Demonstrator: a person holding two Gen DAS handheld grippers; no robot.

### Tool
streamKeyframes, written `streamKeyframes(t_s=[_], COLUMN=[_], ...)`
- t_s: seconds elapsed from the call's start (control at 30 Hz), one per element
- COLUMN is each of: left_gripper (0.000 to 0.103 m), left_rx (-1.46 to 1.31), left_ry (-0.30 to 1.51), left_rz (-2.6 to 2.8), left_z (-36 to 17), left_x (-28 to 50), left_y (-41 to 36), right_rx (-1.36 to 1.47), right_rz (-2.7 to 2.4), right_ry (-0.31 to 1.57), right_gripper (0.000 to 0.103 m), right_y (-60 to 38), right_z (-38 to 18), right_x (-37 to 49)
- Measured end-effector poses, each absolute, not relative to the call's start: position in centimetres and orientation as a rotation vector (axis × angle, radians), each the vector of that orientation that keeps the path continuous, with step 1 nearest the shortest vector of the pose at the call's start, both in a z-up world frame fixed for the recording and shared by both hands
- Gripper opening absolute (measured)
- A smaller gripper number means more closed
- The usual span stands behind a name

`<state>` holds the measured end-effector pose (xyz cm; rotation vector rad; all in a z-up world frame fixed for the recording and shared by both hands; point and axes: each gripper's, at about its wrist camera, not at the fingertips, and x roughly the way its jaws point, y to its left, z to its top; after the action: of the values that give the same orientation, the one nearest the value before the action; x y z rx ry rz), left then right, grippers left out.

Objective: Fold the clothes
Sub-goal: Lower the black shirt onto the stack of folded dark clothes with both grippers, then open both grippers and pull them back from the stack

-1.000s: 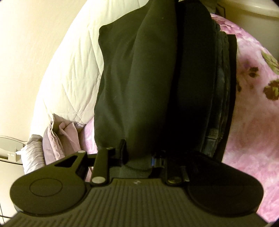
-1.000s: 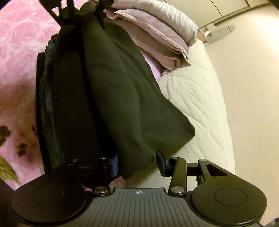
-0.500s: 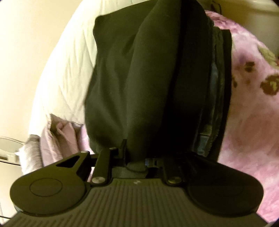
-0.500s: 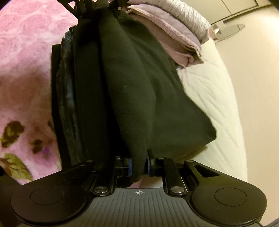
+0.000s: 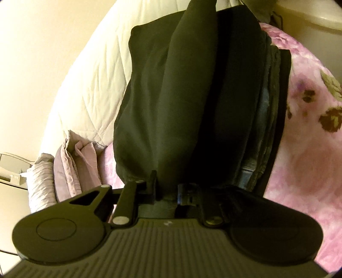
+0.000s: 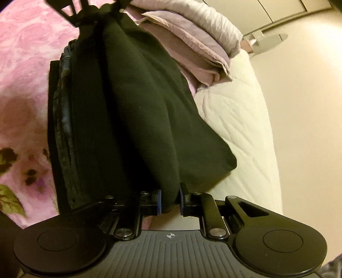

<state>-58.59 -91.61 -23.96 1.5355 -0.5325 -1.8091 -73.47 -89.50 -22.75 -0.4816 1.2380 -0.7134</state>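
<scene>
A black garment hangs stretched between my two grippers, draped beside a stack of folded dark clothes with a blue denim piece in it. My left gripper is shut on one end of the black garment. At the opposite end my right gripper is shut on the black garment. The left gripper shows at the top of the right wrist view, pinching the far end. The stack of folded clothes lies on the pink blanket.
A pink floral blanket covers the bed. A white quilted duvet lies along the bed's edge, with lilac pillows beside it. A cream floor lies past the duvet. A white stand sits on the floor.
The right gripper went from open to shut on the garment's end. The garment has been lifted and pulled taut between the two grippers. The left gripper kept its hold.
</scene>
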Motion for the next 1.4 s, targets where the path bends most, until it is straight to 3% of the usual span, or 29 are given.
streamKeyframes(t_s=[0.13,0.3,0.37,0.63,0.7,0.83,1.0,1.4], left_gripper=[0.013,0.02,0.02,0.02,0.02,0.02,0.02,0.02], left_rx=[1.535,1.539,1.523,1.248,1.182,1.15,1.193,1.224], left_ry=[-0.551,-0.514,-0.422,-0.018,0.042,0.177,0.27,0.319], left_rz=[-1.812,-1.825,-1.827,-1.843,-1.86,-1.882,-1.881,-1.858], left_z=[-23.9,-22.5,-21.6,-16.2,-15.4,-16.7,-19.3,-19.5], left_x=[-58.4,-56.3,-55.2,-53.1,-53.6,-54.5,-54.8,-54.8], left_y=[-91.3,-90.2,-89.7,-90.4,-91.4,-94.3,-95.4,-96.0], right_rx=[-0.527,-0.386,-0.309,0.132,0.242,0.481,0.721,0.659], right_rz=[-0.694,-0.769,-0.785,-0.886,-0.915,-0.961,-0.935,-0.906], right_ry=[1.287,1.298,1.296,0.985,0.888,0.782,0.787,0.811], right_gripper=[0.014,0.017,0.018,0.021,0.027,0.03,0.03,0.033], right_y=[-87.8,-87.9,-87.6,-89.2,-91.1,-94.8,-96.7,-95.4], right_z=[-25.2,-23.2,-22.3,-15.7,-14.5,-15.3,-18.8,-19.7], right_x=[-73.3,-73.7,-74.1,-73.6,-72.9,-72.8,-74.3,-74.9])
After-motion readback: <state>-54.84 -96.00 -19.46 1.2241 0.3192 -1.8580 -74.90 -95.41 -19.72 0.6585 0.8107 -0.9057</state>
